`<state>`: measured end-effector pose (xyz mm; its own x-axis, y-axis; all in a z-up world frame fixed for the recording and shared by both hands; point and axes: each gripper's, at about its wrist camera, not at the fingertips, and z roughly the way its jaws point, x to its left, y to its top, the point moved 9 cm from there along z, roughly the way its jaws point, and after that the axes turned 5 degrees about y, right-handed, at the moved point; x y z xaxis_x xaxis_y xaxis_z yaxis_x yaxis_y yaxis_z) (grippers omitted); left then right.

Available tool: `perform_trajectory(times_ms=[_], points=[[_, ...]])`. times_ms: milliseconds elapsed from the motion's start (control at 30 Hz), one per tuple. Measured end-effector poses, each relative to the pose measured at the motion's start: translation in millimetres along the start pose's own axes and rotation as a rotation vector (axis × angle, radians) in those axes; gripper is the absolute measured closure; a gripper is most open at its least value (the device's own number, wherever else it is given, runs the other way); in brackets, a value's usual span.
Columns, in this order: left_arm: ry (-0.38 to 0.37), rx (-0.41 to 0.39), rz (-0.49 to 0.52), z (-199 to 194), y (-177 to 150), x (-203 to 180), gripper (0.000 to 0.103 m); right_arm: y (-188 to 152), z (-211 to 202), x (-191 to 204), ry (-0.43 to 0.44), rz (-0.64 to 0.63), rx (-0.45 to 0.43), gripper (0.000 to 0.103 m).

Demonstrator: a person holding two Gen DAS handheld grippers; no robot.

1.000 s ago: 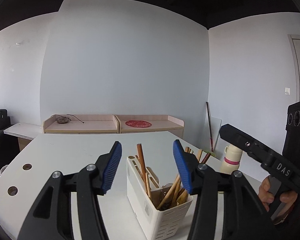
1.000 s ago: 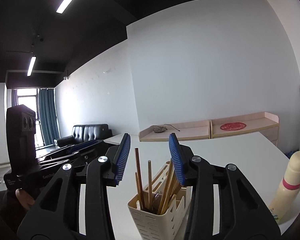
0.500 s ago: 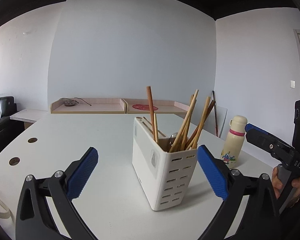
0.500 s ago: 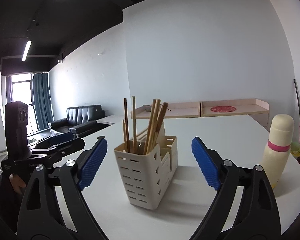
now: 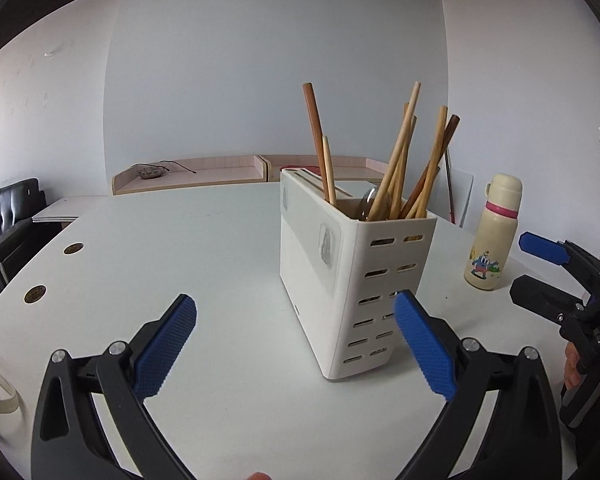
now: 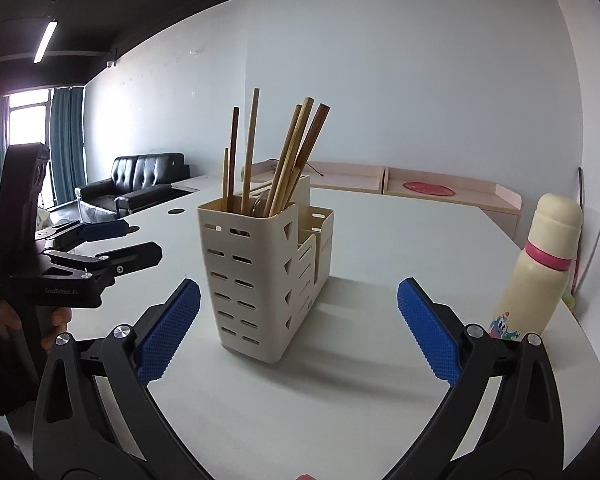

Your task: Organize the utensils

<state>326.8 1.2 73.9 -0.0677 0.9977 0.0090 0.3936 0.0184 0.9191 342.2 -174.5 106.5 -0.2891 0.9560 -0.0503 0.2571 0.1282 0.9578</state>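
Now, left gripper [image 5: 296,336]: jaws spread as wide as they go, nothing between the blue pads, nothing touched.
Left fingers [image 5: 164,348]: one pad at 8 o'clock in the left wrist view, the other at 4 o'clock, its tip overlapping the holder's slotted wall in the picture; contact cannot be told.
Right gripper [image 6: 300,324]: jaws opening, almost fully apart, empty; the holder stands beyond the pads, not pressed by either.
Right fingers [image 6: 428,328]: pads at 8 and 4 o'clock in the right wrist view, both hanging clear above the table.
Utensil holder [image 5: 352,288]: white, slotted, upright on the white table [image 5: 180,240], just ahead of both grippers.
Chopsticks [image 5: 400,164]: wooden, standing in the holder's end compartment, leaning toward 1 o'clock; one darker stick nearly upright.
Bottle [image 6: 540,268]: cream with a pink band, upright at 3 o'clock of the holder, apart from it.
Hand [image 6: 4,316]: wrapped on the left gripper's handle, at 9 o'clock in the right wrist view.
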Motion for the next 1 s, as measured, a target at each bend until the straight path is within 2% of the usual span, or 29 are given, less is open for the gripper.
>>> perform_trajectory(times_ms=[267,1000], points=[[-0.042,0.038,0.027,5,-12,-18,0.005,-7,2,4,0.016,0.004,0.034,0.008],[-0.052,0.015,0.039,0,-10,-22,0.005,-11,2,2,0.026,0.031,0.062,0.008]])
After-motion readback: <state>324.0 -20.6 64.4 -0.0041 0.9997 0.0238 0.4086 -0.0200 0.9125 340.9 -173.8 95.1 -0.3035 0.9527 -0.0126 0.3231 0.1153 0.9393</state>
